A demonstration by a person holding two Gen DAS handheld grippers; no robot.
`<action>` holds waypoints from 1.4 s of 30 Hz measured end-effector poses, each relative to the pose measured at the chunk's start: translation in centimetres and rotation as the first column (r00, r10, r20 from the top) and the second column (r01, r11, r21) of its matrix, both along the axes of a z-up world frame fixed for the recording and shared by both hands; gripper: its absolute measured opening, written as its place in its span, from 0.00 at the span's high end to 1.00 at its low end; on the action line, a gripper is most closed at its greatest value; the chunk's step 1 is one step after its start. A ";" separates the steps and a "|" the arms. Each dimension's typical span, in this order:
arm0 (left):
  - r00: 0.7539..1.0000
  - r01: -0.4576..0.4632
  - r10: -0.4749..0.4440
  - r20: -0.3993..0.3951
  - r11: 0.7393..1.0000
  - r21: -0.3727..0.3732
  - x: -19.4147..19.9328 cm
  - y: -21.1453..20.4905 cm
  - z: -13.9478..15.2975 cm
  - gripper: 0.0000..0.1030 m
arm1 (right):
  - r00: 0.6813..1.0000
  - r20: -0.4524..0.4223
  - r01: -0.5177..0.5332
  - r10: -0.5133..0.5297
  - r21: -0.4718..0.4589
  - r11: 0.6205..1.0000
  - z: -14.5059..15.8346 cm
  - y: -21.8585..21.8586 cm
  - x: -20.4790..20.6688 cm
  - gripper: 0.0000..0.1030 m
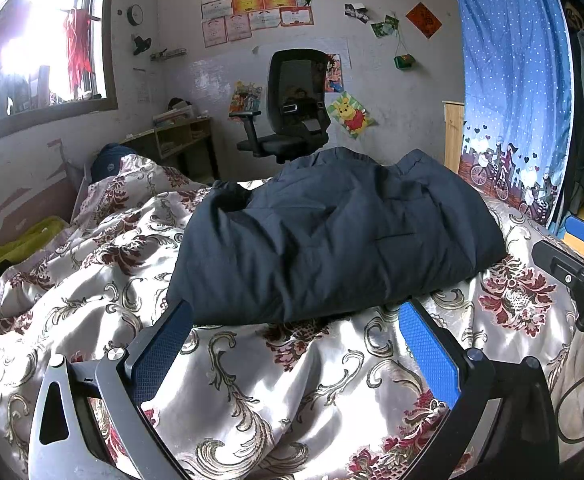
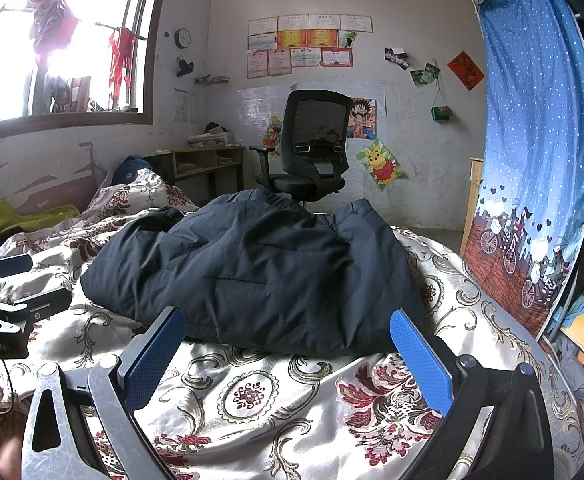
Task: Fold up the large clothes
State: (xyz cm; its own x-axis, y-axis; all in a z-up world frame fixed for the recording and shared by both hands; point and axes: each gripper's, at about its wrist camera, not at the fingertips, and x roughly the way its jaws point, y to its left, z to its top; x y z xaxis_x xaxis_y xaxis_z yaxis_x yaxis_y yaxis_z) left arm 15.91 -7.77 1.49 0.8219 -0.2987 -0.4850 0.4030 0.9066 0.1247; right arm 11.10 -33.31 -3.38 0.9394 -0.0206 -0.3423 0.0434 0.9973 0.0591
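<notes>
Jacket (image 1: 332, 236), dark navy and padded, lies in a bulky folded heap on the bed's floral bedspread (image 1: 275, 392), probably so the soft surface carries its bulk; left hand-held gripper (image 1: 296, 344) hovers at its near edge, fingers apart, gripping nothing; right hand-held gripper (image 2: 287, 344) likewise spread and empty, just short of the hem; rumpled bedding at left could catch a fold; office chair (image 2: 312, 148) and blue curtain (image 2: 532, 140) stand beyond, well clear.
</notes>
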 end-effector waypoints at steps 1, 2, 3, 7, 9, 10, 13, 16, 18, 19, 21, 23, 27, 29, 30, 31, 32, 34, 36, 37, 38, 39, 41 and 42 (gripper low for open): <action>1.000 0.000 0.000 0.000 1.000 0.001 0.0 0.0 0.0 0.02 | 1.000 0.000 0.000 0.000 0.000 1.000 0.0 0.0 0.0 0.00; 1.000 0.000 0.000 0.000 1.000 0.001 0.0 0.0 0.0 0.02 | 1.000 -0.001 0.000 0.000 0.000 1.000 0.0 0.0 0.0 0.00; 1.000 0.001 -0.001 0.001 1.000 0.001 0.0 0.0 0.0 0.02 | 1.000 0.000 0.000 0.000 0.000 1.000 0.0 0.0 0.0 0.00; 1.000 0.001 -0.001 0.000 1.000 0.002 0.0 0.0 0.0 0.02 | 1.000 -0.001 0.001 -0.001 0.000 1.000 0.0 0.0 0.0 0.00; 1.000 0.001 -0.001 0.001 1.000 0.002 0.0 0.0 0.0 0.02 | 1.000 0.001 0.000 0.000 0.000 1.000 0.0 0.0 0.0 0.00; 1.000 0.001 -0.001 0.000 1.000 0.001 0.1 0.0 0.0 0.02 | 1.000 0.001 0.000 0.000 0.000 1.000 0.0 0.0 0.0 0.00; 1.000 0.000 0.000 0.000 1.000 0.001 0.0 0.0 0.0 0.02 | 1.000 0.000 0.000 0.000 0.001 1.000 0.0 0.0 0.0 0.00; 1.000 0.001 -0.001 -0.002 1.000 0.003 0.0 0.0 0.0 0.02 | 1.000 -0.001 0.001 -0.001 0.000 1.000 0.0 0.0 0.0 0.00; 1.000 0.002 -0.002 -0.002 1.000 0.003 0.0 0.1 -0.1 0.02 | 1.000 0.000 0.001 -0.001 0.000 1.000 0.0 0.1 0.0 0.00; 1.000 0.002 -0.002 -0.002 1.000 0.002 0.0 0.1 -0.1 0.02 | 1.000 0.000 0.001 -0.001 0.001 1.000 0.0 0.0 0.0 0.00; 1.000 0.002 -0.002 -0.002 1.000 0.002 0.0 0.1 0.0 0.02 | 1.000 -0.001 0.001 -0.001 0.001 1.000 0.0 0.1 0.0 0.00; 1.000 0.004 -0.004 -0.008 1.000 0.003 0.0 0.1 -0.1 0.02 | 1.000 0.000 0.001 -0.001 0.001 1.000 0.0 0.0 0.0 0.00; 1.000 0.008 -0.008 -0.016 1.000 0.009 -0.2 0.6 -0.7 0.02 | 1.000 -0.001 0.000 0.000 0.001 1.000 0.0 0.1 0.0 0.00; 1.000 0.007 -0.007 -0.015 1.000 0.006 -0.3 0.7 -0.8 0.02 | 1.000 -0.001 0.001 -0.001 0.001 1.000 0.0 0.1 0.0 0.00; 1.000 0.007 -0.007 -0.016 1.000 0.006 -0.2 0.7 -0.8 0.02 | 1.000 -0.001 0.001 -0.001 0.001 1.000 0.0 0.1 0.0 0.00; 1.000 0.007 -0.007 -0.018 1.000 0.006 -0.2 0.7 -0.8 0.02 | 1.000 -0.001 0.001 -0.001 0.001 1.000 0.0 0.1 0.0 0.00; 1.000 0.007 -0.007 -0.020 1.000 0.007 -0.2 0.8 -1.0 0.02 | 1.000 -0.002 0.001 -0.001 0.001 1.000 0.0 0.1 -0.1 0.00; 1.000 0.011 -0.011 -0.028 1.000 0.009 -0.1 0.9 -1.0 0.02 | 1.000 -0.001 0.002 -0.002 0.002 1.000 0.0 0.1 -0.1 0.00; 0.999 0.006 -0.006 -0.033 1.000 0.011 -0.1 1.0 -1.1 0.02 | 1.000 -0.002 0.002 -0.002 0.002 1.000 0.0 0.1 0.0 0.00; 0.999 0.004 -0.003 -0.039 1.000 0.010 0.0 1.1 -1.0 0.02 | 1.000 -0.002 0.002 -0.002 0.003 1.000 0.0 0.1 -0.1 0.00; 0.999 0.002 -0.002 -0.043 1.000 0.009 0.2 1.1 -0.9 0.02 | 1.000 -0.002 0.002 -0.002 0.002 1.000 0.0 0.1 -0.1 0.00; 0.999 -0.002 0.003 -0.048 1.000 0.009 0.2 1.2 -0.9 0.02 | 1.000 -0.001 0.002 -0.002 0.002 1.000 0.0 0.1 0.0 0.00; 0.998 -0.005 0.006 -0.063 1.000 0.013 0.3 1.3 -0.9 0.02 | 1.000 -0.001 0.001 -0.001 0.001 1.000 0.0 0.1 0.0 0.00; 0.998 -0.005 0.006 -0.069 1.000 0.015 0.4 1.2 -0.9 0.02 | 1.000 -0.001 0.001 -0.001 0.001 1.000 0.1 0.1 0.0 0.00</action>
